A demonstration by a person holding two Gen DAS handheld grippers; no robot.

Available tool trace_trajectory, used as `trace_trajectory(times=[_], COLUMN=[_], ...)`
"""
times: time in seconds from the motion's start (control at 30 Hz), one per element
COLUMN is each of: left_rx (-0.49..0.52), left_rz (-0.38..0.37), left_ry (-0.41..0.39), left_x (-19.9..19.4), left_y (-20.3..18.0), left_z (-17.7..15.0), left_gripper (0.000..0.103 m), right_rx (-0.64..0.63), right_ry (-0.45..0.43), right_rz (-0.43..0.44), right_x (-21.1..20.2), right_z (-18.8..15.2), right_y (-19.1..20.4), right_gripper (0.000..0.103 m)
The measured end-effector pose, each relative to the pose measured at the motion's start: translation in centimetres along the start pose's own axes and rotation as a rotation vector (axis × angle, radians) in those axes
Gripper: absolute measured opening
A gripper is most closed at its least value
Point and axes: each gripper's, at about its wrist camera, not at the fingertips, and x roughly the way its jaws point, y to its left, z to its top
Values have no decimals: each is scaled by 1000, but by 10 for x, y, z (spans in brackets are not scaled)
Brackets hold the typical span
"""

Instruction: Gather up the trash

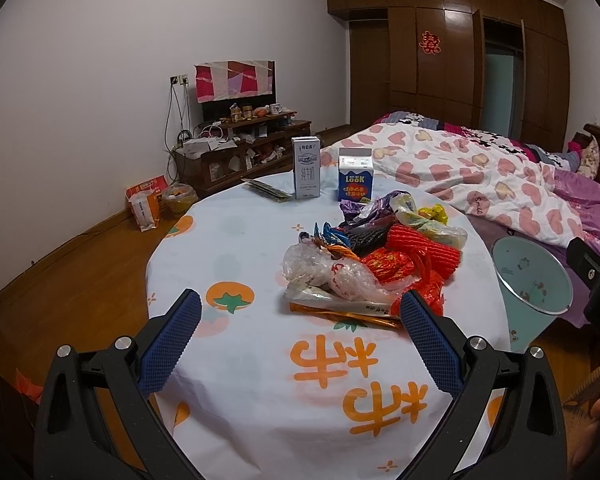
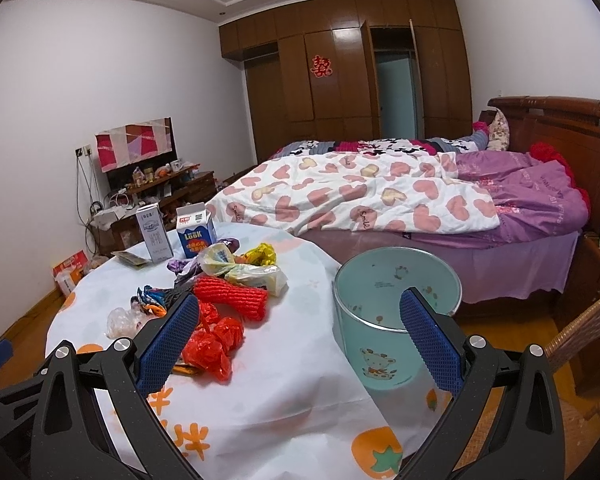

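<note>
Waiting with both the left claw (image 1: 300,312) and right claw (image 2: 300,312) spread apart and empty, the trash pile (image 1: 374,260) sits on the desk (image 1: 260,400) and the bin (image 2: 388,320) looks empty.

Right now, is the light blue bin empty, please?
Seemingly empty: the right wrist view shows only the light blue bin's printed inner wall; its bottom is hidden.

- Round table (image 1: 260,420) under a white cloth printed with orange fruit.
- Two cartons upright at its far side: a grey one (image 1: 306,168) and a blue one (image 1: 355,176), near each other.
- Flat packet (image 1: 266,191) just left of the grey carton.
- Trash pile (image 1: 374,260) mid-table: clear bags, red mesh, wrappers.
- Bin (image 2: 396,320) at the table's right edge; whether it rests on the cloth is unclear.
</note>
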Motion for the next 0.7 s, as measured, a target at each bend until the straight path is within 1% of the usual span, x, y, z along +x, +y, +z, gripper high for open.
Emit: trace_trajectory(times=[0.7], left_rx=[1], left_rz=[-1], left_ry=[7], left_x=[1], left_y=[3], left_z=[-1], left_gripper=[97], right_rx=[4], right_ry=[6], right_rz=[2], right_x=[2], right_z=[0], right_y=[0], right_gripper=[99])
